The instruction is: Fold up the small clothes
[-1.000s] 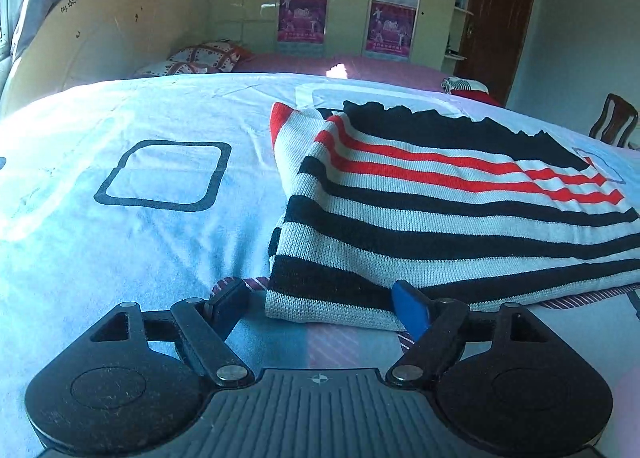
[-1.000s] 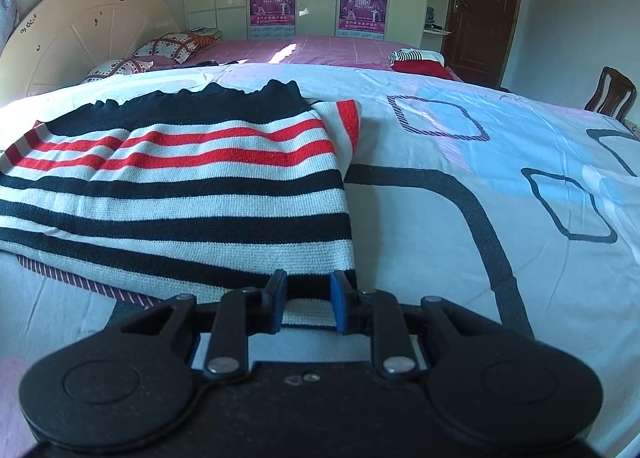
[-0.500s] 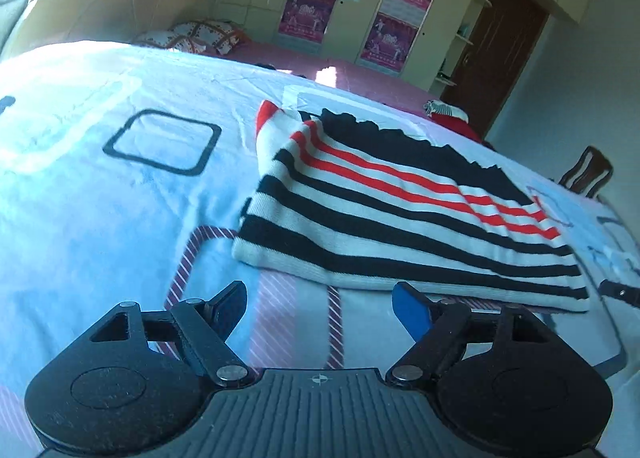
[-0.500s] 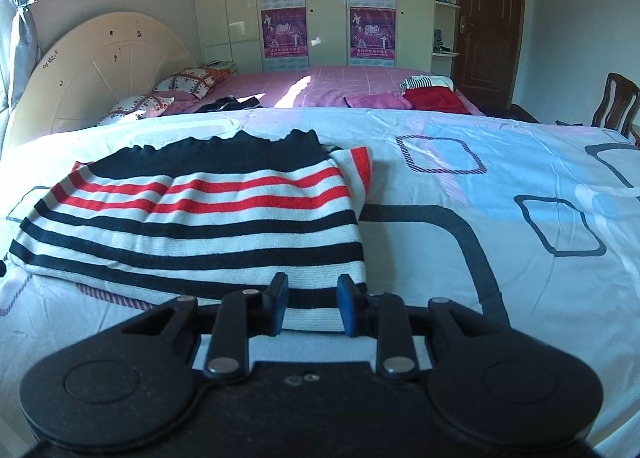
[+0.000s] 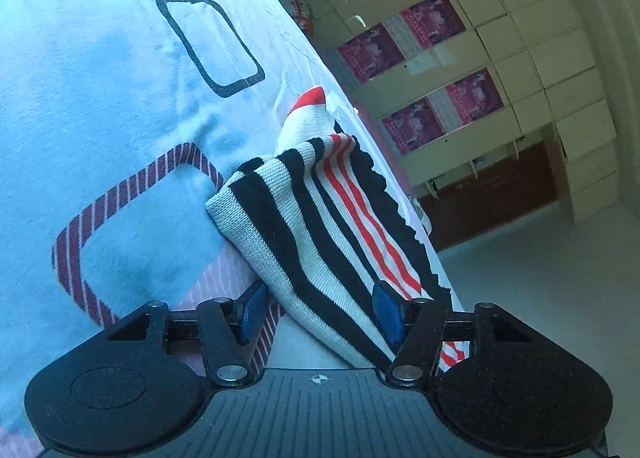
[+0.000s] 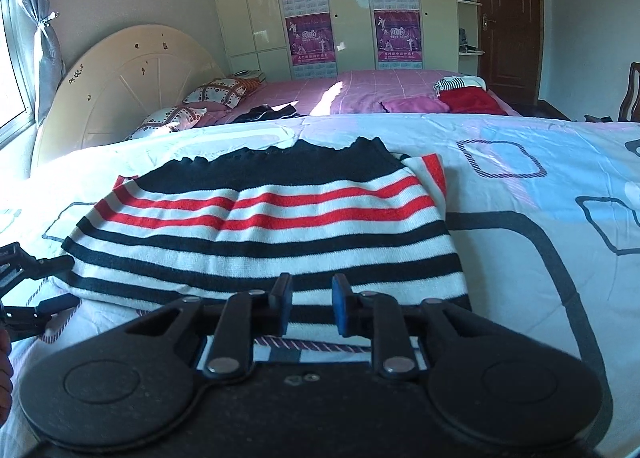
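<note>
The striped sweater (image 6: 264, 226) lies folded into a flat band on the bed (image 6: 540, 162), its black scalloped hem on the far side from me and a red-edged cuff poking out at its right end. It is a soft, light knit, I judge: limp, ready to sag and stretch if lifted by one point, but grippy enough that the pads should not slip. The doubled edges at the two ends look like the best places to take hold, pinching through all layers so the fold stays together.

My left claw (image 5: 318, 312) is tilted steeply and spread wide, its blue pads (image 5: 252, 310) straddling the left end of the sweater (image 5: 316, 214); the cloth sits between the jaws, ungripped, and whether either pad touches it I cannot tell. From the right view that claw (image 6: 36, 286) shows at the sweater's left end.

My right claw (image 6: 308, 304) hovers at the near edge of the sweater, toward its right end, jaws narrowly parted with only a small gap, holding nothing; striped knit shows through the gap.
</note>
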### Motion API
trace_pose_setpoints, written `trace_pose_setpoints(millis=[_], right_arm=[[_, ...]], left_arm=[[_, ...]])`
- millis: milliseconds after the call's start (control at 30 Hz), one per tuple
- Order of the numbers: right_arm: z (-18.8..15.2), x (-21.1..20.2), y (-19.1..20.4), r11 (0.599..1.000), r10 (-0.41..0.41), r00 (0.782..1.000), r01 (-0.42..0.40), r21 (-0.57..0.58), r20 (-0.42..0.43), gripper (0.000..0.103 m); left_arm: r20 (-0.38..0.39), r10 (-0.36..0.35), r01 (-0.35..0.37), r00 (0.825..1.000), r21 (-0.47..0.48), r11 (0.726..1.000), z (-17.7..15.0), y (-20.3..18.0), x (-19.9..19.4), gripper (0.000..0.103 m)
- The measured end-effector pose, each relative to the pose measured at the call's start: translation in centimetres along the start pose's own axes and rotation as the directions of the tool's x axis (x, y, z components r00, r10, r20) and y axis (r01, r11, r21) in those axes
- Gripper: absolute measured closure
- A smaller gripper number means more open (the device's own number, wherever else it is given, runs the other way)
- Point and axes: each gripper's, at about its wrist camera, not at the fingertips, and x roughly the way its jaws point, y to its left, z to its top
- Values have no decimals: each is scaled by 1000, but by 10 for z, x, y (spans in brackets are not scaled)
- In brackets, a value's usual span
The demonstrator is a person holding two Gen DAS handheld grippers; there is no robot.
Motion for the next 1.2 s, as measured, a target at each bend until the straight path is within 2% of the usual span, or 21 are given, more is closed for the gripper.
trace_pose_setpoints(millis=[167,400,467,533,567,800,967,1200], right_arm=[[18,29,20,999,53,999,-53,-9,3,94],[40,83,44,995,93,995,-94,-40,-25,99],[43,95,48,994,94,995,-95,-51,-31,99],[44,103,51,994,93,995,-95,-60,-39,99],[45,107,52,993,93,995,-96,-62,-44,99],[45,117,59,991,113,991,-117,-63,-72,99],[39,128,57,991,112,986,-121,-61,-126,101],[31,130,55,985,131,986,-141,-98,-103,103]], left_arm=[[42,-15,15,999,-11,1000,14,-3,26,44],[67,-48,49,997,-8,999,25,-4,40,47],[74,-26,26,997,4,1000,23,0,41,71],[90,-36,39,995,-32,999,23,14,39,81],[94,-54,58,994,-41,997,24,17,38,81],[113,-50,56,992,-49,997,28,12,51,81],[127,-27,32,992,-37,999,29,10,58,81],[125,4,-2,992,-14,1000,30,5,58,85]])
